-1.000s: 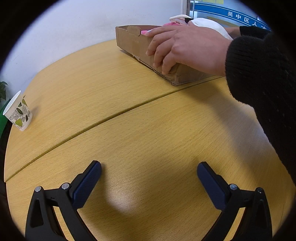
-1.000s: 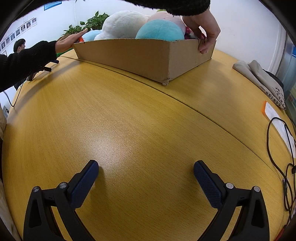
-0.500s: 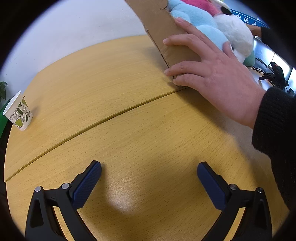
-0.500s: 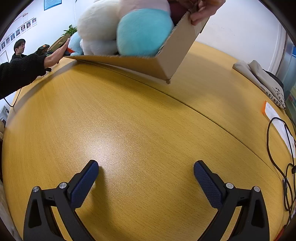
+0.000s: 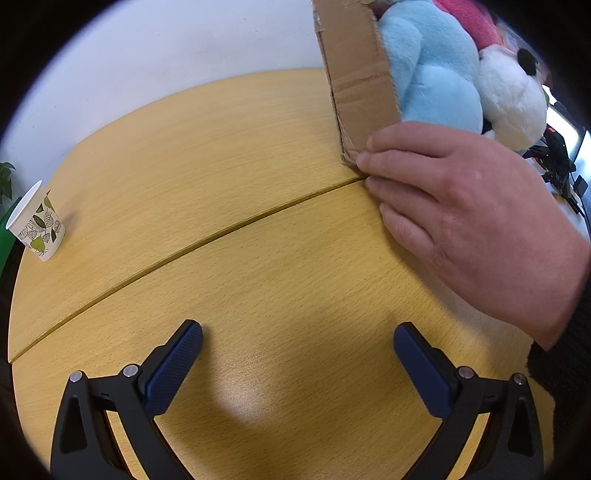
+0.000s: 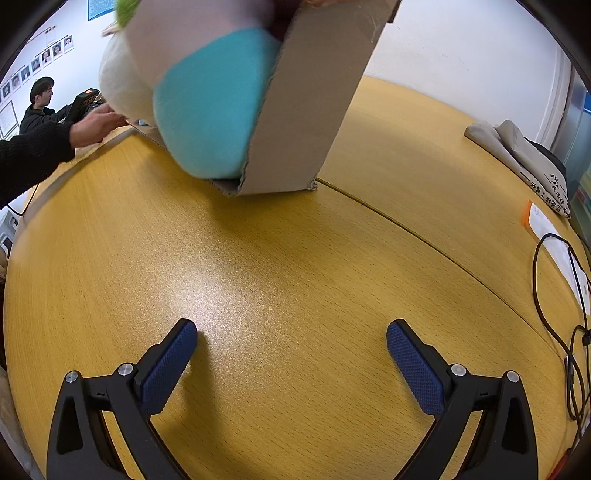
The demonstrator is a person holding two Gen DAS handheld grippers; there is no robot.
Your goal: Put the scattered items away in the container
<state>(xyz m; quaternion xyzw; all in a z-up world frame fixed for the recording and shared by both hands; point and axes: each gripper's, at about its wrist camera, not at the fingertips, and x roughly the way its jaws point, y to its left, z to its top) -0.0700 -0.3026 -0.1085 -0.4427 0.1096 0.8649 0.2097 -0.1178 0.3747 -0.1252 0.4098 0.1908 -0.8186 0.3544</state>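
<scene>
A: Surface is a round wooden table (image 6: 280,258) with a curved seam, white wall (image 5: 166,55) behind. What does each view add?

B: Right wrist view only: a seated person (image 6: 38,107) far left by wall photos, folded grey cloth (image 6: 517,151) far right, a black cable (image 6: 554,295) and papers (image 6: 554,236) at the right edge. Left wrist view only: a leaf-print paper cup (image 5: 35,223) upright at far left.

A: The container?

B: Cardboard box (image 6: 310,103), tipped steeply on its lower edge, which touches the table at the seam. Long axis runs left to right in the right wrist view; its opening faces left and towards the camera. Plush toys bulge out: a teal one (image 6: 210,110) and a white one (image 6: 122,81). In the left wrist view the box's end wall (image 5: 358,74) stands nearly upright far right, with a light blue plush (image 5: 432,70), a white plush (image 5: 513,96) and a pink one (image 5: 469,18) showing.

A: Who holds it?

B: A bare hand (image 5: 469,214) in a dark sleeve at the lower corner; the other hand (image 6: 98,125) at the far end.

A: Grippers?

B: Left gripper (image 5: 297,341) and right gripper (image 6: 291,334) both spread wide, empty, low over bare table. Box lies well beyond both, far centre for the right, far right for the left.
</scene>
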